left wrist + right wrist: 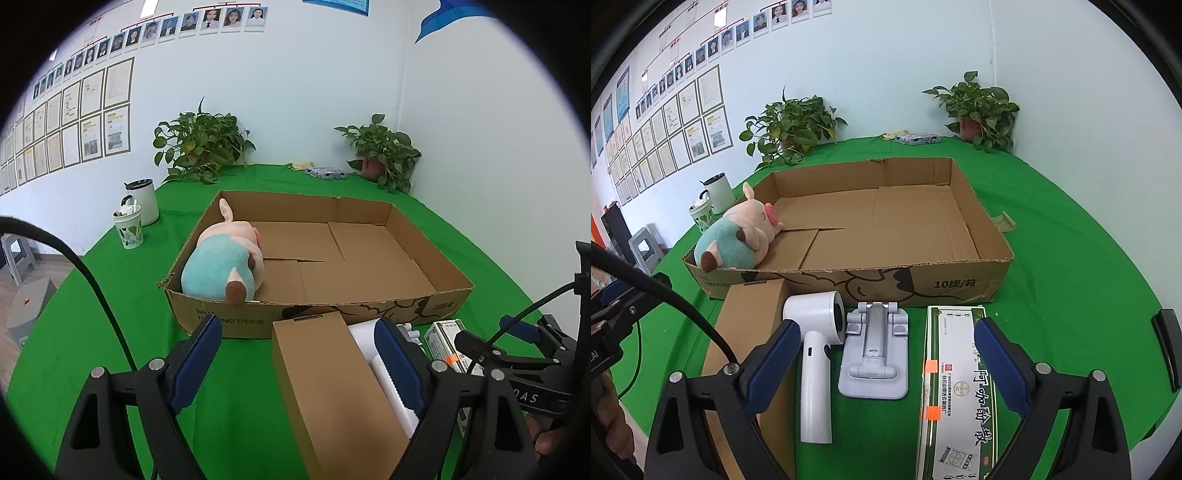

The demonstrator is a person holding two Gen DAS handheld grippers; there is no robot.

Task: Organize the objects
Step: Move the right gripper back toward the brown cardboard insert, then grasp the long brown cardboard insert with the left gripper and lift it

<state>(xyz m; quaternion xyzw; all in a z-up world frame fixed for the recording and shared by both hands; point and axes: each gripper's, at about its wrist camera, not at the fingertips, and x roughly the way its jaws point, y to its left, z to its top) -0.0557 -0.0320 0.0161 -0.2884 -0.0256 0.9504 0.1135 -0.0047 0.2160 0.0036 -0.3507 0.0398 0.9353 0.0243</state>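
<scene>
On green felt: soft plush pig in corrugated tray; left gripper and right gripper both wide open, empty.

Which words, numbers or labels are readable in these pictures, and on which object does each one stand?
"10提/箱": front wall of the big cardboard tray.
"ING TISSUE", the rest hidden: same wall, left side.
"阿咖酚散": white and green medicine box; its small print is unreadable.
"DAS": right gripper body.
Wall papers: too small.
</scene>
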